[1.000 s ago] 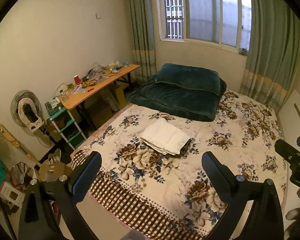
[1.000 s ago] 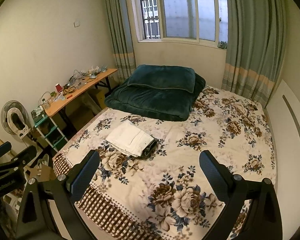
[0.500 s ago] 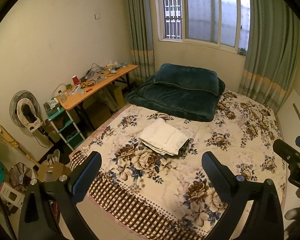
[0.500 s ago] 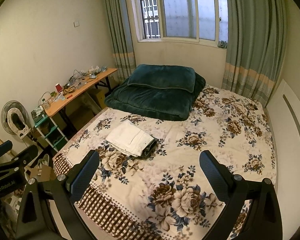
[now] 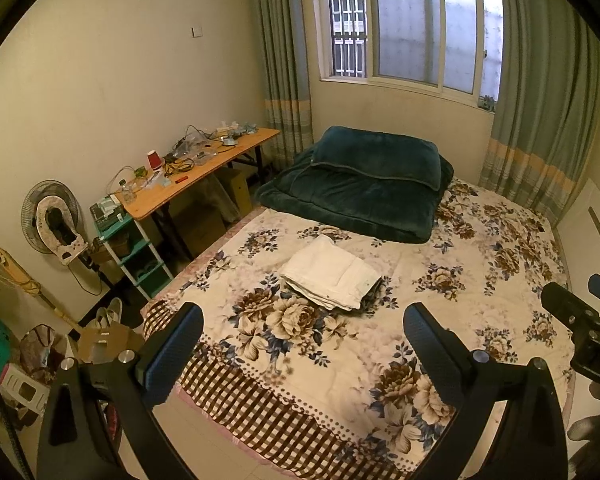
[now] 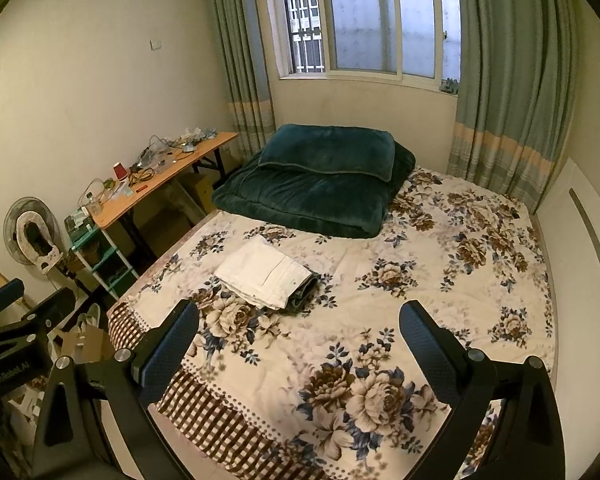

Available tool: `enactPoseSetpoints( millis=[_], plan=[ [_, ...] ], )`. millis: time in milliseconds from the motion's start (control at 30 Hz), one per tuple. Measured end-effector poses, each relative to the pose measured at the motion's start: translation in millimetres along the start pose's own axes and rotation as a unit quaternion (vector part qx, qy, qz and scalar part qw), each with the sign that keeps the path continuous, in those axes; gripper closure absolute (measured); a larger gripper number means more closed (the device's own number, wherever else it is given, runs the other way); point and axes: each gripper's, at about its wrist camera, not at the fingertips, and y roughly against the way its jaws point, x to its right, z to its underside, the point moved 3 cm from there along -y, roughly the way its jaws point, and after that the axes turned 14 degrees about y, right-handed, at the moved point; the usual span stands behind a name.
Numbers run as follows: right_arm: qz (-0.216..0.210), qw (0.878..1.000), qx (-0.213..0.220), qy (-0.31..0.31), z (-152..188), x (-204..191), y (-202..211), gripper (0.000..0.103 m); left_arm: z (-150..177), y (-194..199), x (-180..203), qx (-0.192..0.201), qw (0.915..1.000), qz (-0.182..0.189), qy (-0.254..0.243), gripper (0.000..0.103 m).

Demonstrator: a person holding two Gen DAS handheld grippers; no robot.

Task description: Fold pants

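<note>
From the left wrist view, we hold our left claw [image 5: 300, 344] with its jaws spread wide and nothing between them, above the foot edge of the bed [image 5: 500, 308]. The pants [image 5: 332, 276], cream-coloured, lie ahead of it on the floral bedspread, already stacked into a compact rectangle with something darker showing at its right end. They sit almost straight ahead of this claw, a touch to the right of its centre line and well apart from the tips. The bundle's long axis runs slantwise, from far-left to near-right. At the right edge of this view we see part of the other tool and a gloved hand [image 5: 592, 432].

From the right wrist view, our right claw [image 6: 298, 340] is likewise spread and empty, above the same end of the bed. Here the pants [image 6: 264, 272] lie ahead and clearly to the left, beyond the left finger [image 6: 168, 352]. A dark green quilt [image 6: 320, 188] is piled further back near the window, clear of the bundle.

We judge the folding largely done, since no loose leg trails out. If another move on the bundle is needed, the left claw is the better placed: the pants lie nearly in line with it, whereas the right claw would have to swing leftward across the bedspread to reach the near-right end.
</note>
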Motion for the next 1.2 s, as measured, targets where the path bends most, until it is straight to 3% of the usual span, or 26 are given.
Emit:
enactPoseSetpoints(
  millis=[1200],
  plan=[
    [-0.003, 1.000, -0.001, 0.002, 0, -10, -2, 0.001, 3, 3, -6, 0.002, 1.0000, -0.002, 0.002, 0.000]
  ],
)
